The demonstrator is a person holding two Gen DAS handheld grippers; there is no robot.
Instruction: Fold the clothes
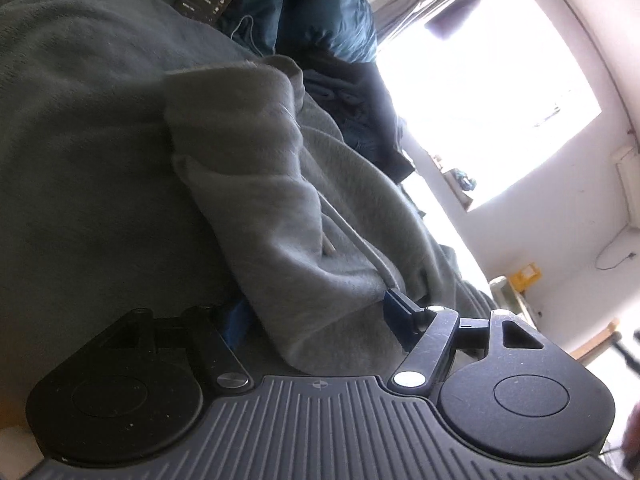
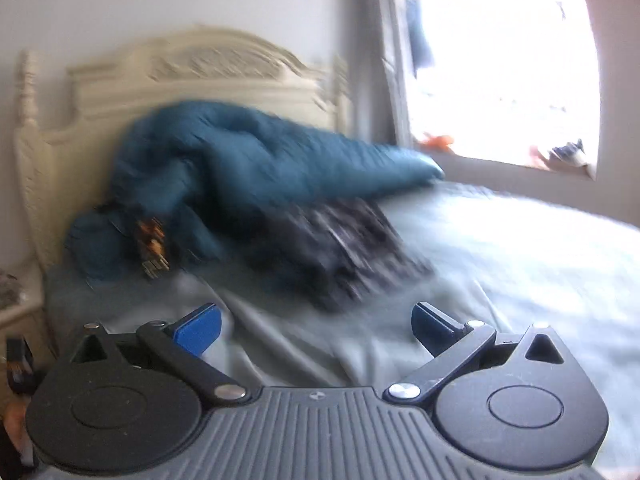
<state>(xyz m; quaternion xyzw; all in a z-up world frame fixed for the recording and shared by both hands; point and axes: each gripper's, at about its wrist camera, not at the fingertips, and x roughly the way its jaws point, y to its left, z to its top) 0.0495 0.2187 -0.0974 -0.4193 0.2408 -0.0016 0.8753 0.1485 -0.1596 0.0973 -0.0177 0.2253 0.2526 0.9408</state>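
The bed (image 2: 520, 248) takes up most of my view, its grey blanket bare on the window side, with a teal duvet (image 2: 240, 160) and a dark clothes pile (image 2: 340, 248) waiting unfolded by the headboard. The grey hoodie (image 1: 280, 184) lies bunched, barely begun, I'd say. My left tongs (image 1: 320, 312) sit around its fabric; gripping or not, I cannot tell. My right tongs (image 2: 316, 326) are spread apart, holding nothing.

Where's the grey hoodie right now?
In the left wrist view, the grey hoodie lies bunched on the grey blanket, running into the left claw, with dark clothes beyond it towards the window.
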